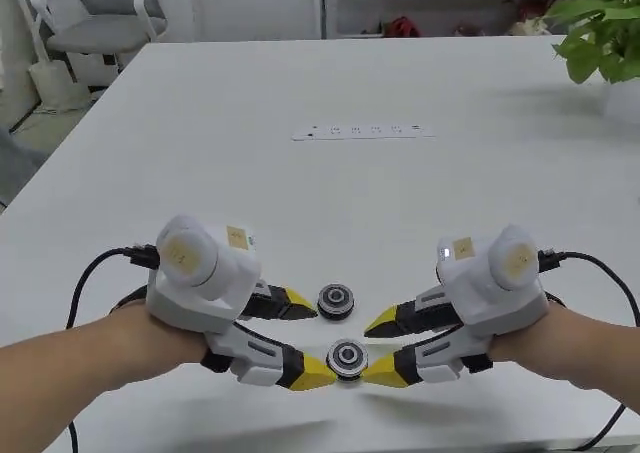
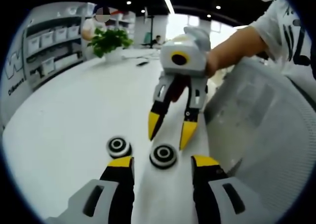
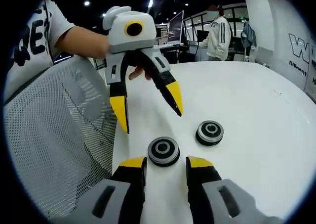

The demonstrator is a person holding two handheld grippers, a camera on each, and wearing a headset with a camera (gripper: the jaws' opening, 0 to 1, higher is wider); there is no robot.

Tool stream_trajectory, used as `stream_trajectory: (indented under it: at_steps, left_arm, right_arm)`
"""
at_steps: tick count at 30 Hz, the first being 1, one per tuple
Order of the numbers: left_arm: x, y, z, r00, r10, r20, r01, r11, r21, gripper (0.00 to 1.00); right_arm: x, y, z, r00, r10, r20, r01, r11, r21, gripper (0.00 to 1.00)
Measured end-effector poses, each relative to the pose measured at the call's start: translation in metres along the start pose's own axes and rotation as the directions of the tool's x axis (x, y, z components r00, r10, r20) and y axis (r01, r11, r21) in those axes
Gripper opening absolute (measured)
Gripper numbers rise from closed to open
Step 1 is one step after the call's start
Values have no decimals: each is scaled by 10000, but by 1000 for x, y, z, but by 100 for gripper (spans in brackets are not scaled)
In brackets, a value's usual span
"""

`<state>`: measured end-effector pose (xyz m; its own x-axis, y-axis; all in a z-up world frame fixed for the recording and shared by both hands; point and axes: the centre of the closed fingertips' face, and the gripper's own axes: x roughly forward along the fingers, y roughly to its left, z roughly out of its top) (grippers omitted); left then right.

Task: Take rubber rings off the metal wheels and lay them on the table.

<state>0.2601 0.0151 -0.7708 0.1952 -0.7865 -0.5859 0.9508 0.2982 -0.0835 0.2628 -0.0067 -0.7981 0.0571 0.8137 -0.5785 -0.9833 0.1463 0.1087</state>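
Approach step. Your left gripper [image 1: 308, 337] and right gripper [image 1: 377, 348], jaws apart, flank the near wheel [image 1: 347, 356] on the table [image 1: 330, 203]; the far wheel [image 1: 335, 300] lies just beyond. Next: clamp the wheel, peel its rubber ring [image 3: 152, 153].

Two wheels: a near wheel [image 1: 347, 356] between the tips of two tools, the left tool [image 1: 322, 341] and right tool [image 1: 366, 351]; a far wheel [image 1: 336, 300] just beyond them. One power strip [image 1: 363, 131] and one potted plant [image 1: 605, 23] sit well beyond both tools.
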Motion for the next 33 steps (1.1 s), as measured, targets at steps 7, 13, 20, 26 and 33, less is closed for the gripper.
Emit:
stream_trajectory:
  at_steps: [7,13,20,26,33]
  left_arm:
    - [5,0,-1,10000,-69,-15,69,9998,-199,40]
    - [9,-2,-3,9999,-93,-105,92,9999,-128,35]
    - [16,-5,-2,9997,-163,-206,164,9999,46,32]
    - [21,-4,-2,9997,-125,-210,125,9999,-23,29]
    - [27,-7,-3,9996,-132,-266,133,9999,28,25]
  right_arm:
    - [0,0,-3,10000,26,-12,-26,10000,20,27]
    - [1,2,-5,9999,141,14,-141,9998,107,21]
    - [3,2,-7,9999,135,-3,-135,9998,159,21]
    - [6,3,-9,9999,165,-31,-165,9997,188,22]
    - [6,3,-8,9999,134,51,-135,9995,278,22]
